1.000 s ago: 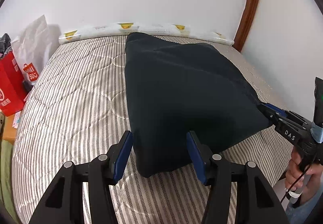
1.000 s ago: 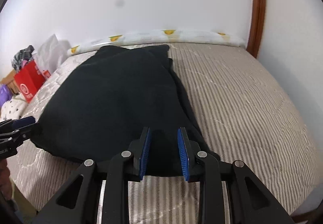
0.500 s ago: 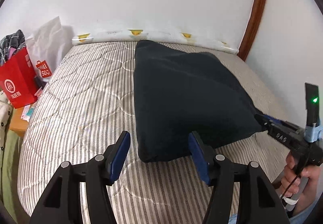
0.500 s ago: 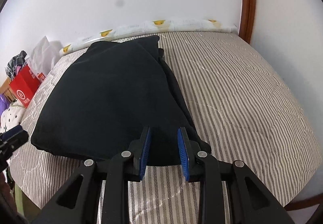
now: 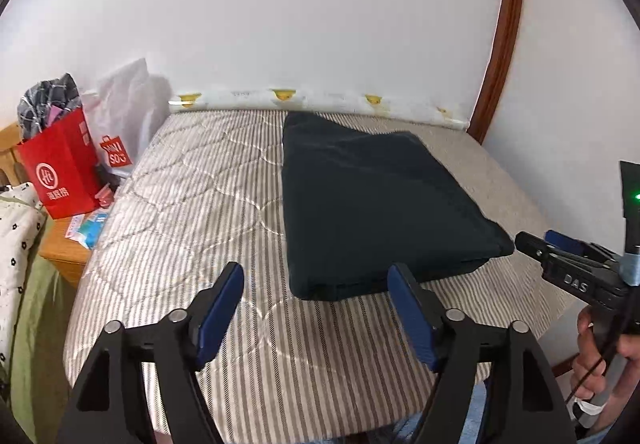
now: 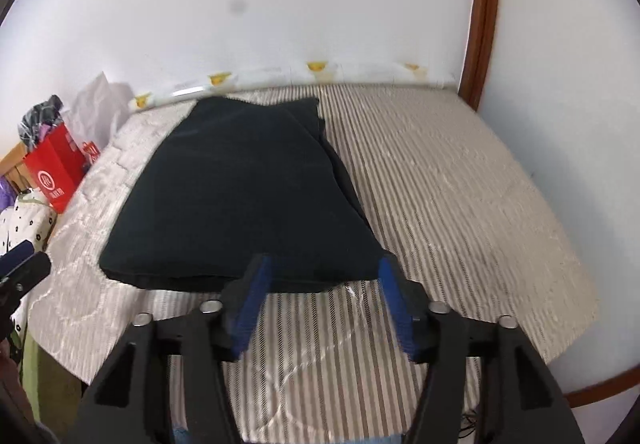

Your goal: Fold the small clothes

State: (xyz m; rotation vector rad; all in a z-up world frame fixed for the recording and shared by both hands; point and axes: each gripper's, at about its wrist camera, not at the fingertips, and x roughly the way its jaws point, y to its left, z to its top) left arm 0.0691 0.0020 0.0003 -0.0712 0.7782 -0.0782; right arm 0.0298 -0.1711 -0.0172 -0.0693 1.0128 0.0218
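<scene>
Both your left tool (image 5: 316, 308) and right tool (image 6: 322, 304) have just been opening and hold nothing (garment (image 5: 380, 203) lies folded on the bed (image 5: 180, 203)). Judge this fold complete. Next, re-grip an edge for another fold.

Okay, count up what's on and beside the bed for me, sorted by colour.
Dark navy: 1, the folded garment on the striped mattress.
Red: 1, a shopping bag beside the bed.
White: 1, a plastic bag behind the red one.
Total: 3
</scene>
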